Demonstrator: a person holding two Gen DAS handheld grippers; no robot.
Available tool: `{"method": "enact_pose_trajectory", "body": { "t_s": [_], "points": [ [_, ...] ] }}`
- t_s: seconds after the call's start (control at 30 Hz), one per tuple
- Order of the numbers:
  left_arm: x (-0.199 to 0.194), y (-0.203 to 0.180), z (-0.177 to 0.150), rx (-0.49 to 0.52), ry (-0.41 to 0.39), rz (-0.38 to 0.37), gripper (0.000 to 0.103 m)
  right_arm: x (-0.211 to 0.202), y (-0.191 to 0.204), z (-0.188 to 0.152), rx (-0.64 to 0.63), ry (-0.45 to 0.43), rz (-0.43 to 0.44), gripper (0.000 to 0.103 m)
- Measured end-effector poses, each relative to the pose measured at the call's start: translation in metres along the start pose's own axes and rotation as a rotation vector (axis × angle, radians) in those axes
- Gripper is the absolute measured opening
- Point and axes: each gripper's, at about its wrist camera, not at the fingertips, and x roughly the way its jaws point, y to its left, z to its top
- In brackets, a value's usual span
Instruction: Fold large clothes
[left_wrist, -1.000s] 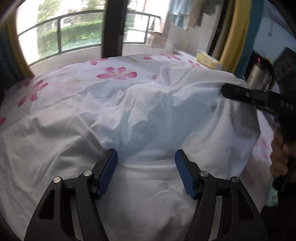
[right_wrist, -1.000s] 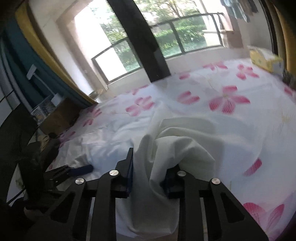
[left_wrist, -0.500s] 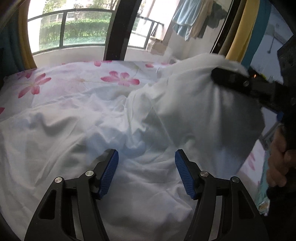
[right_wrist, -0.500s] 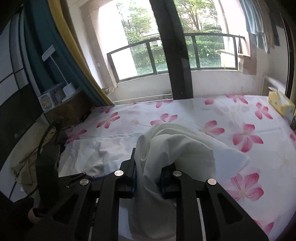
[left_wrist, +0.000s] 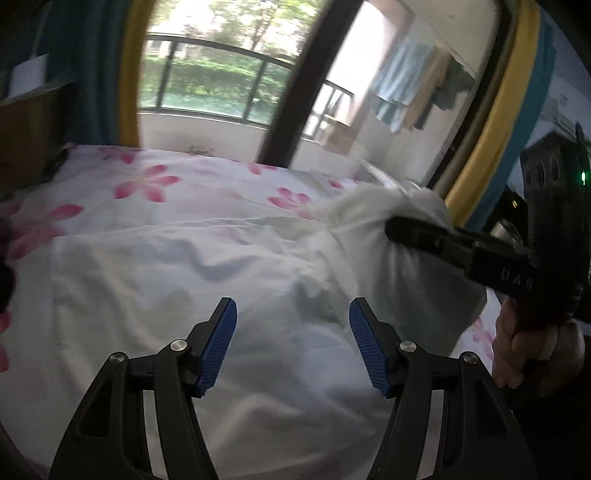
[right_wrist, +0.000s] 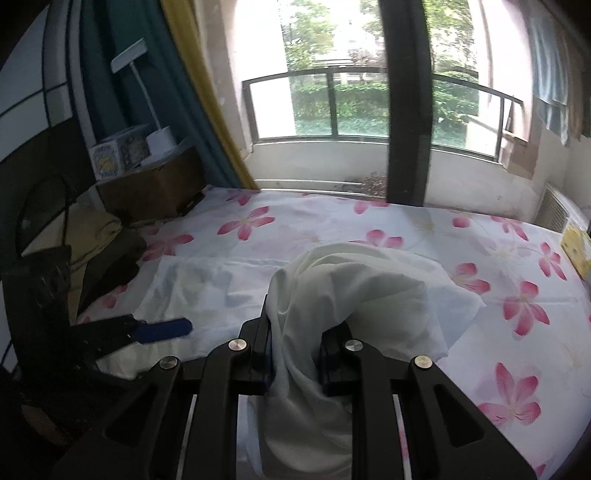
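Roughly, left to right across the bed:
Nightstand (right_wrist: 155, 184): stands at the far left corner by the teal curtain, well apart from the work, with a small box and a lamp on top.
Bedsheet (right_wrist: 480, 332): white with pink flowers, it serves as the flat folding surface; the right half lies bare, probably room for the fold to land.
Left gripper (left_wrist: 291, 343): blue pads stand wide apart, nothing between them. It hovers low over the garment's flat part, angled down, likely ready to pin or pinch the cloth once the fold comes over. In the right wrist view one blue pad shows at the left edge, just above the fabric.
White garment (left_wrist: 184, 295): large, pale and wrinkled, spread over the near side of the bed; its right portion is lifted into a bunched hump.
Right gripper (right_wrist: 295, 354): jaws drawn close, clamped on a gathered edge of the garment, which drapes over and down between the fingers. Held raised so the cloth clears the bed, apparently to carry that side across.
Person's hand (left_wrist: 524, 354): wraps the right gripper's handle at the far right.
Stage: judged an early fold, with one side lifted and not yet laid down.
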Motion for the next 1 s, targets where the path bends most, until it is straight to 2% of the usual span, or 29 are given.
{"method": "enact_pose_trajectory", "body": {
  "t_s": [0.43,0.57,0.77,0.83,0.97,1.0],
  "points": [
    [-0.048,0.078,-0.009,-0.100,-0.059,0.150,0.067,0.051,0.053,-0.011,-0.070,0.114,0.079,0.019],
    [-0.056,0.093,-0.012,-0.111,-0.056,0.182,0.067,0.071,0.073,-0.020,-0.126,0.196,0.126,0.019],
    [-0.063,0.105,-0.015,-0.115,-0.041,0.216,0.067,0.078,0.108,-0.028,-0.248,0.253,0.232,0.023],
    [-0.066,0.107,-0.016,-0.116,-0.038,0.229,0.067,0.080,0.120,-0.031,-0.279,0.269,0.292,0.029],
    [-0.074,0.113,-0.017,-0.134,-0.041,0.258,0.067,0.075,0.143,-0.038,-0.360,0.262,0.373,0.064],
    [-0.076,0.114,-0.017,-0.140,-0.043,0.264,0.067,0.073,0.145,-0.039,-0.367,0.260,0.392,0.070]
  ]
}}
